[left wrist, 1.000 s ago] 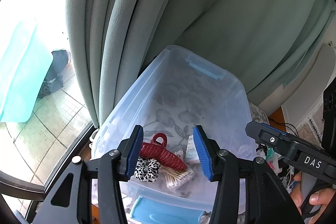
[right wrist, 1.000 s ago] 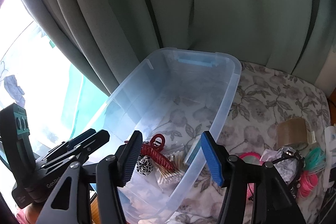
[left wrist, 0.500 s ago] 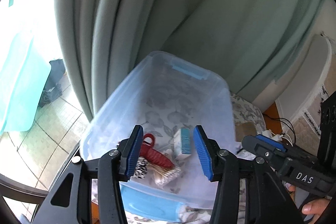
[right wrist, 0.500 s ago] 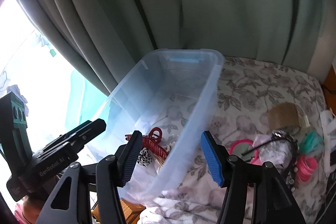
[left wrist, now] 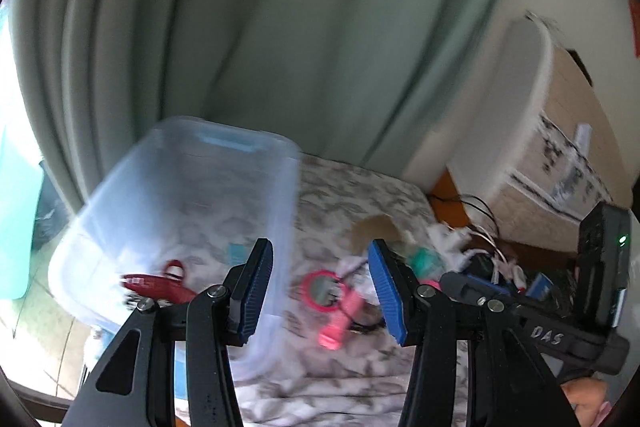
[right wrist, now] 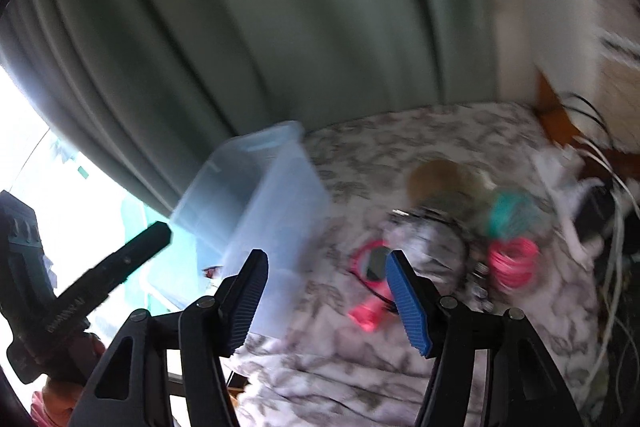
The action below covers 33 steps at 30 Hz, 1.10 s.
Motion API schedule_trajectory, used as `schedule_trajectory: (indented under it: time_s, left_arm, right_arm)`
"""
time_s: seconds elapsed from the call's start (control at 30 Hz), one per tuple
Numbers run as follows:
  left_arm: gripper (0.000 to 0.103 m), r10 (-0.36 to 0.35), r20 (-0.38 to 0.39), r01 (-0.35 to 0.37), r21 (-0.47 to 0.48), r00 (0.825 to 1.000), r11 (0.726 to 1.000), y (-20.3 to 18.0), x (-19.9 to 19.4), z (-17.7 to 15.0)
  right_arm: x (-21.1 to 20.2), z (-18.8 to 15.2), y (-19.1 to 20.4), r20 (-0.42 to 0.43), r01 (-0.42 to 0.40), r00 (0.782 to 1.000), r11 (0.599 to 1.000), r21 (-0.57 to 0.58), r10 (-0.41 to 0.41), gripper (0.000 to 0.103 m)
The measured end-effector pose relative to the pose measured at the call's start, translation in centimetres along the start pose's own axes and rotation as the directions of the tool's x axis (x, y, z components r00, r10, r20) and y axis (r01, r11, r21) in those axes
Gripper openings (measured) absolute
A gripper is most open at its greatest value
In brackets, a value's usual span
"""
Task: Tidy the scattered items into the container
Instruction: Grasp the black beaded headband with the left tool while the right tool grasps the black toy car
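I see the grey-green pleated curtain (left wrist: pixel 248 27) filling the far side, with the floral-patterned grey and white cloth (left wrist: pixel 360 195) spread below it. On the left of that cloth stands the clear rectangular plastic container with a blue latch (left wrist: pixel 180 187); inside it, at its near end, lies a dark red plastic claw hair clip (left wrist: pixel 160 285). Right of the container, scattered on the cloth, I make out a blurred brown roll of tape (right wrist: pixel 436 175), a teal bundle (right wrist: pixel 514 213), a stack of pink rings (right wrist: pixel 514 261) and a pink round hand mirror (left wrist: pixel 326 293) with its handle pointing near.

My left gripper (left wrist: pixel 320 295) hovers above the container's right wall and the mirror, jaws about half apart, nothing between the blue pads. My right gripper (right wrist: pixel 328 299) hangs just near the mirror, jaws opening, empty too. Both views are smeared.
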State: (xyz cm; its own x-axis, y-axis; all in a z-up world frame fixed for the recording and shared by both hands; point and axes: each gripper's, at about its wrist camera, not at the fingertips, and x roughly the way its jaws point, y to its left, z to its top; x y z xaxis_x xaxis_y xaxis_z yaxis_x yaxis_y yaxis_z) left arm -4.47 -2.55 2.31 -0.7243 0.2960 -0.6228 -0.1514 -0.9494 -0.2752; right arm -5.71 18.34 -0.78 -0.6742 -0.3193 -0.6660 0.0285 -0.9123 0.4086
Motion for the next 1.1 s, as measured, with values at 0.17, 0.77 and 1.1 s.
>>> schedule_trajectory:
  time_s: [0.17,0.77,1.1]
  left_arm:
    - [0.054,0.013,-0.098,-0.005,0.081,0.995,0.997,-3.3,2.6,-1.4]
    - [0.055,0.131,-0.272,-0.088,0.163,0.953,0.983,-4.5,14.8,-5.0]
    - [0.055,0.19,-0.323,-0.08,0.324,0.927,0.943,-4.8,20.5,-4.2]
  right_arm:
    - [-0.4,-2.2,-5.6,-0.041,0.08,0.996,0.99,0.12,-0.076,0.066]
    - [4.8,-5.9,-13.0,-0.204,0.13,0.976,0.955,0.267,-0.076,0.066]
    - [8.0,-5.6,-13.3,-0.257,0.136,0.964,0.961,0.239,-0.073,0.066]
